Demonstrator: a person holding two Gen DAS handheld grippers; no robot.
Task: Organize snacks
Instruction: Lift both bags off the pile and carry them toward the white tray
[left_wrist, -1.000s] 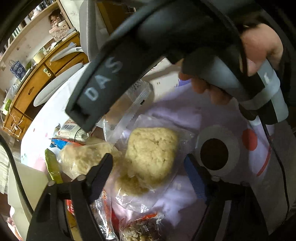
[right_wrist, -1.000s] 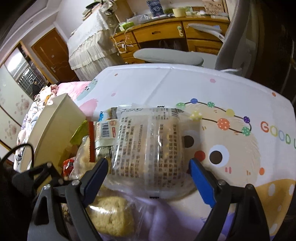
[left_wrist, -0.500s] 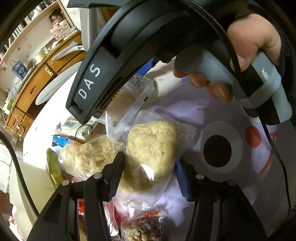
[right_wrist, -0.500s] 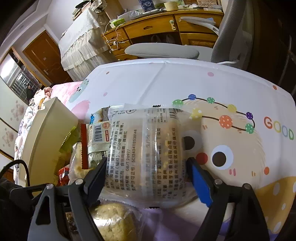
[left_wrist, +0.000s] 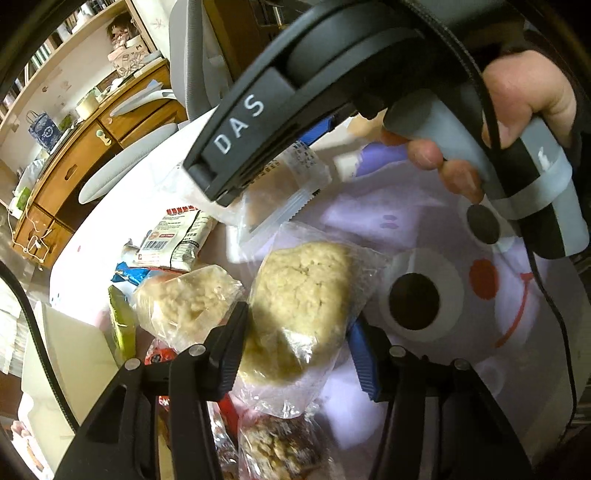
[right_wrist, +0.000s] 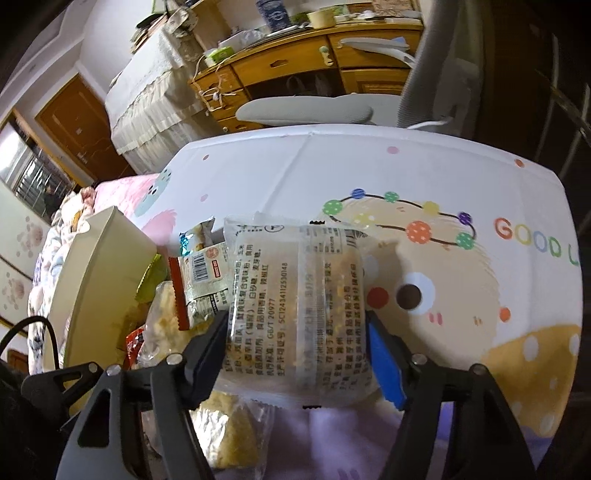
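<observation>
From my left wrist view, the right gripper's black housing (left_wrist: 303, 92) blocks most of the printed snack packet (left_wrist: 291, 177) behind it, so I can't see where its fingers meet the wrapper. The nut bar (left_wrist: 277, 450) runs off the bottom edge, blurred. The green packet (left_wrist: 120, 321) is partly hidden behind the white box (left_wrist: 74, 354). In the right wrist view, the crumbly cake (right_wrist: 236, 432) sits half under the big packet (right_wrist: 299, 306) and a black finger (right_wrist: 207, 354); its wrapper probably continues below the frame. The small text stays unreadable to me.
</observation>
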